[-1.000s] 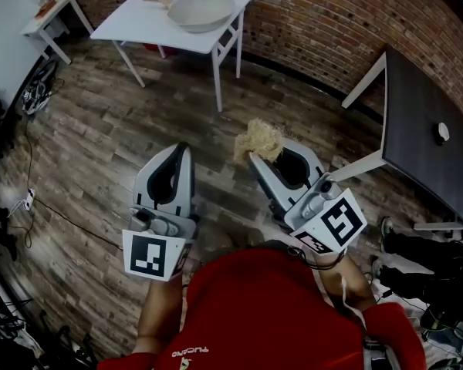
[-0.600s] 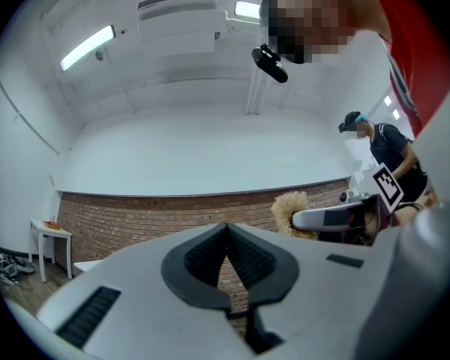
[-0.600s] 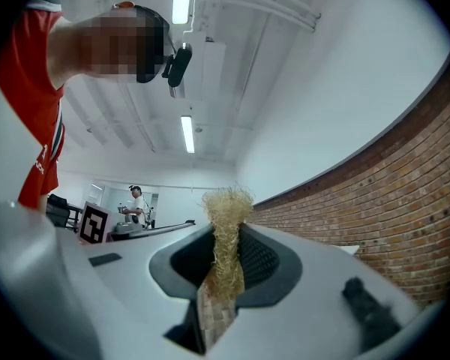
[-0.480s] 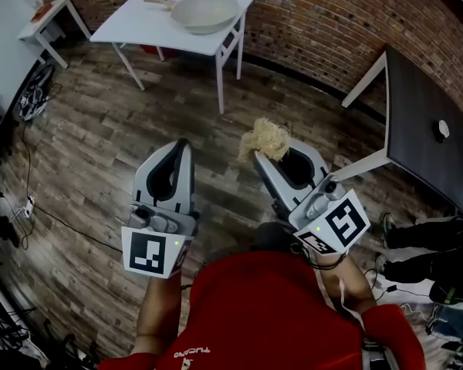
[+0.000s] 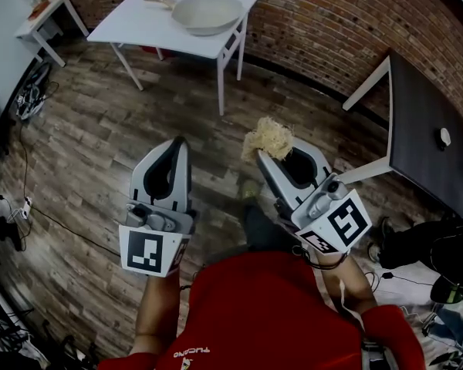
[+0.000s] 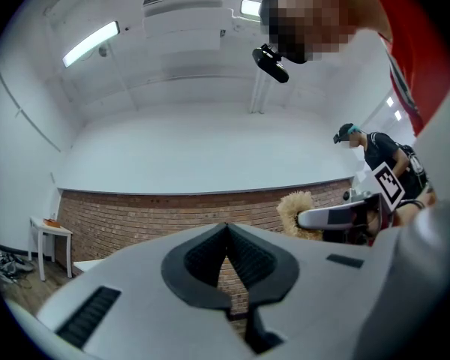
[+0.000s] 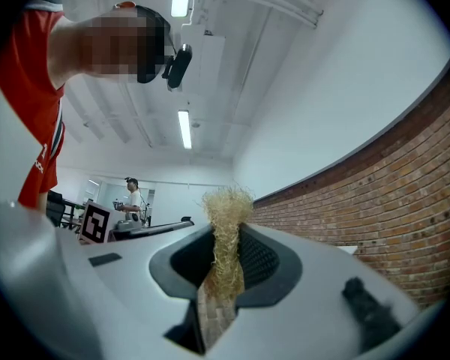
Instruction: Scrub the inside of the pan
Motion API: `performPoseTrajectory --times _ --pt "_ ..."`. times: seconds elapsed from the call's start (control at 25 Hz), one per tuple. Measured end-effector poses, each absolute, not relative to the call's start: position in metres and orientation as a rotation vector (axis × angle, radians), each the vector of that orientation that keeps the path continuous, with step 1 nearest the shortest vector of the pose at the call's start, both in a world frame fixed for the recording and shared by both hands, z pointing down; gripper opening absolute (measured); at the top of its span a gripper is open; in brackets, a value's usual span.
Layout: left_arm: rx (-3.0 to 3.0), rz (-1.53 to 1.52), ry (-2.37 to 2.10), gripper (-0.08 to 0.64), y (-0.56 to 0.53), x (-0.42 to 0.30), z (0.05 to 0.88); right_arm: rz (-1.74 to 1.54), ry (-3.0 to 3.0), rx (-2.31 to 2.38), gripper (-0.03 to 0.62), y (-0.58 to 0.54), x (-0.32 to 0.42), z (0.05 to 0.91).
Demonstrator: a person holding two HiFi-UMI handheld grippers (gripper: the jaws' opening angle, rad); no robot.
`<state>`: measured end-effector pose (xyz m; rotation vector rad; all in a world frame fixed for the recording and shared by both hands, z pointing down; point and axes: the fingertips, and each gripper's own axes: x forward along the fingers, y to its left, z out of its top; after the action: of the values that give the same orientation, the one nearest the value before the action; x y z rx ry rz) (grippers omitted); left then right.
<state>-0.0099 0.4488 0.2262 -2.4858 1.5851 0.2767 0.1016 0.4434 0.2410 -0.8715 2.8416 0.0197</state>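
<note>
Head view: left tongs and right tongs are side by side above the wood floor. The pan sits on the white surface, well ahead of both tips.
Left gripper view: tongs clenched tip to tip, nothing gripped.
Right gripper view: tongs clamped on a straw-coloured scrubber, with its tuft sticking out past the tips.

Showing white table standing on wood-plank floor. Running behind and right of it, red brick wall. Sitting left of it, small white side table and cables; standing well right, dark table. Glowing overhead, strip light.
</note>
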Motion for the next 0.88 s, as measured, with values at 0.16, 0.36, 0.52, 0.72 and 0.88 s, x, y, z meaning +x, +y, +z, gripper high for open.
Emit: performPoseTrajectory --times 0.16,0.36,0.52,0.72,0.88 --pt "-2.473 0.231 1.624 0.012 0.418 -0.019 0.234 0.033 2.847 -0.859 0.084 0.413 0.095 0.244" --pt "-2.453 0.187 1.669 0.012 0.365 -0.028 0.238 0.049 2.843 -0.841 0.084 0.355 0.092 0.242" --pt "-2.446 0.155 1.685 0.012 0.318 -0.028 0.243 0.055 2.838 -0.838 0.084 0.307 0.095 0.243" --pt "-2.433 0.135 1.703 0.012 0.258 -0.024 0.241 0.043 2.861 -0.831 0.084 0.247 0.1 0.247" --pt "-2.42 0.152 1.704 0.012 0.212 -0.018 0.237 0.026 2.865 -0.813 0.084 0.197 0.106 0.247"
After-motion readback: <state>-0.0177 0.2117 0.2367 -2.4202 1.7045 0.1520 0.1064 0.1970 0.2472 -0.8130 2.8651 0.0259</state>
